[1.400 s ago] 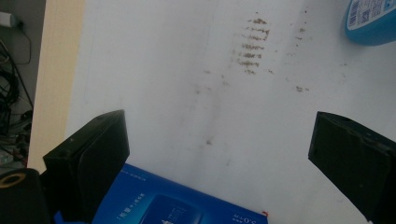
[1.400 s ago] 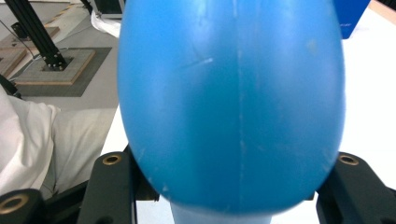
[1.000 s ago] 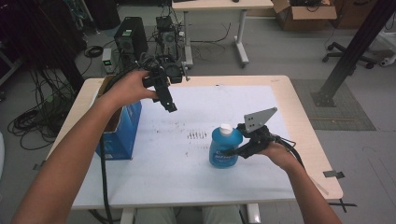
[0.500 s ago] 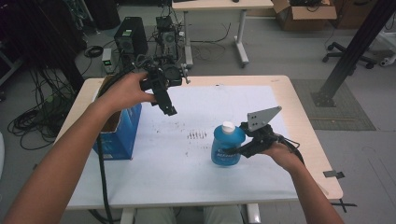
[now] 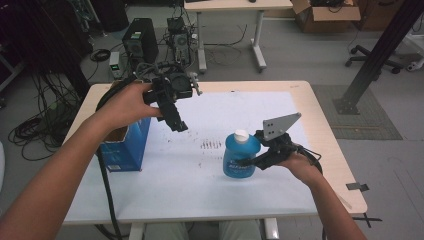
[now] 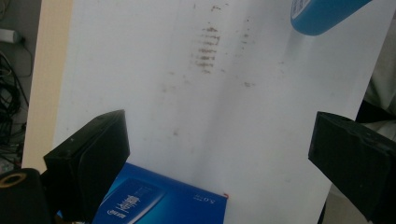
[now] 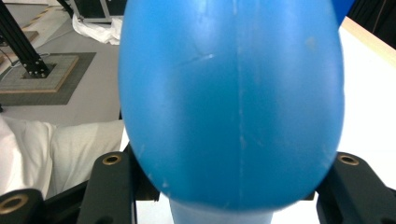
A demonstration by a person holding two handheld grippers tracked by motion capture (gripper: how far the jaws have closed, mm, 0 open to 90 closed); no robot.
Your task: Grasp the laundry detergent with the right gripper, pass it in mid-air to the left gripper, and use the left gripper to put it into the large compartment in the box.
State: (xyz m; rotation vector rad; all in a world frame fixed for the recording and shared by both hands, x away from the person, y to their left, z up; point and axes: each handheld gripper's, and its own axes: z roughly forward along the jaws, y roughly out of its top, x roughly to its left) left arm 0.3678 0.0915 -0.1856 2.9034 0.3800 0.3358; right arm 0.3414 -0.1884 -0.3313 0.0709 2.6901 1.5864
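Right gripper (image 5: 245, 162) jaws closed against both sides of blue bottle (image 5: 240, 155), squeezing lower body; in right gripper view, bottle (image 7: 233, 102) bulging between the two black jaws, pressed at left and right flanks. Rounded blue plastic body, white cap on top, pale label on front, faint seam and scuffs up close. Standing upright on white sheet (image 5: 200, 170) covering table (image 5: 327, 125), right of centre, just right of brown smudges (image 5: 212, 145). Right hand (image 5: 295, 162) behind gripper, grey three-cornered plate on top.

Left gripper (image 5: 177, 122) raised above table's left part, jaws spread wide, holding nothing; in left gripper view, gap between jaws showing bare sheet (image 6: 140, 60) and smudges (image 6: 205, 46), bottle's base (image 6: 322, 14) at top right edge. Blue carton (image 5: 122, 147) just below left hand (image 5: 127, 102), open-topped, near table's left edge; carton's printed corner (image 6: 159, 200) by lower left jaw. Well apart from bottle.
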